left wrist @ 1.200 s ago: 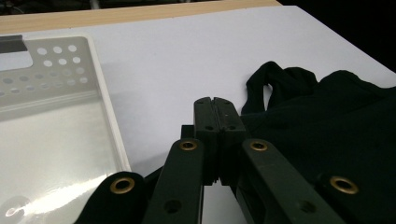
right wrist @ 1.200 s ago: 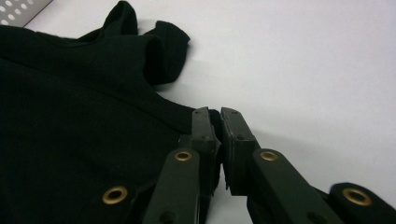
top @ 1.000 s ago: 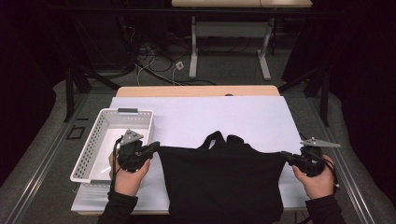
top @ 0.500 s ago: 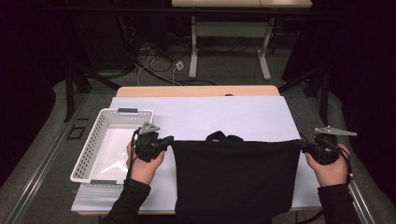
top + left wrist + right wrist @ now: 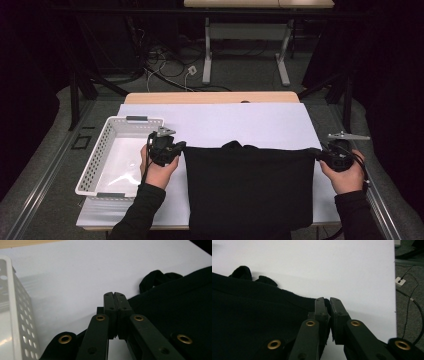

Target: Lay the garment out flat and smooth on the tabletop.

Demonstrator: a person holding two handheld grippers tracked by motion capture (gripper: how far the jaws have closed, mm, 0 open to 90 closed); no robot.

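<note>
White sheeting covers the bench [image 5: 220, 125], and the black garment [image 5: 250, 192] lies on it near my edge, just right of the white basket [image 5: 100, 160]. My left gripper [image 5: 179, 149] is clenched on the garment's left top corner; my right gripper [image 5: 320, 155] is clenched on its right top corner.

The black cloth [image 5: 248, 192] runs off the bottom edge of the high view. My forearms do too. Cloth between my closed jaws stays hidden.
</note>
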